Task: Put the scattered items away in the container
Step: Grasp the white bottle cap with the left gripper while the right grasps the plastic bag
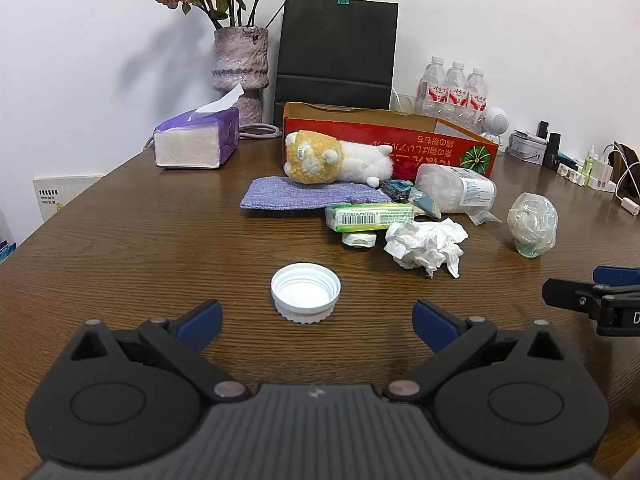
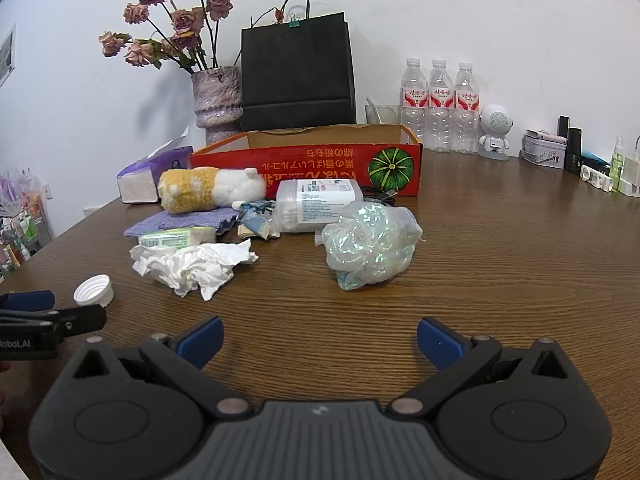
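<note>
My left gripper (image 1: 318,320) is open and empty, just short of a white bottle cap (image 1: 305,293) lying open side up on the wooden table; the cap also shows in the right wrist view (image 2: 94,290). My right gripper (image 2: 320,342) is open and empty, short of a shiny crumpled plastic bag (image 2: 370,245). A red cardboard box (image 2: 316,168) stands open behind the scattered items. In front of it lie a plush toy (image 1: 336,158), a purple cloth (image 1: 308,194), a green packet (image 1: 370,216), crumpled white paper (image 1: 426,246) and a clear cotton-swab tub (image 1: 456,192).
A tissue pack (image 1: 196,142), a vase of dried roses (image 1: 240,68), a black paper bag (image 1: 336,52) and three water bottles (image 1: 454,92) stand along the back. Small gadgets and chargers (image 1: 580,160) sit at the far right. The right gripper's tip (image 1: 592,300) shows at the left view's right edge.
</note>
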The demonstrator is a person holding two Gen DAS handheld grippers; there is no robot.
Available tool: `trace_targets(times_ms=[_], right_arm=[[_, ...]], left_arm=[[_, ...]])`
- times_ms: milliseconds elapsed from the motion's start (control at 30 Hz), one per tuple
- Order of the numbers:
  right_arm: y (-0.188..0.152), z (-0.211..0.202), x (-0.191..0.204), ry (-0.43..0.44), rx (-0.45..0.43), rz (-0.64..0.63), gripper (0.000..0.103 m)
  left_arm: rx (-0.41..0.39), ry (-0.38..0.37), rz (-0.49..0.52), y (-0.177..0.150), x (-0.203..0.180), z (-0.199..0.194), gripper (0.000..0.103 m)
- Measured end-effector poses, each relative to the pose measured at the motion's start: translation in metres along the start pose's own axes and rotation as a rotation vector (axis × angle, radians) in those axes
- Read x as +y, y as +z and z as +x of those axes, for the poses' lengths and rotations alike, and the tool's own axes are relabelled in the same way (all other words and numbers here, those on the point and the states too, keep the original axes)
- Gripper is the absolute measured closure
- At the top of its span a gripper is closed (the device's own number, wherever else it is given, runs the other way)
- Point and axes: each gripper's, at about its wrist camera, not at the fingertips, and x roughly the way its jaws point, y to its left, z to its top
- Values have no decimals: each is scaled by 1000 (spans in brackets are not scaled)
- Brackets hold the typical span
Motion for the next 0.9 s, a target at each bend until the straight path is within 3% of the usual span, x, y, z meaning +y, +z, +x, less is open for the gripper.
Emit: trace_targets(times_ms=[533,733,833,900], right_arm=[[1,2,-1,-17,24,0,0],[10,9,-10,-6,49,28,0],[24,16,-15,-46,33,20,0],[34,24,-17,-78,36,6,0]], left_arm=[[1,4,-1,1,0,1,0],[44,4,-25,13,8,9,0],[49,33,-3,21,9,14,3],[67,46,12,23,9,19,11]])
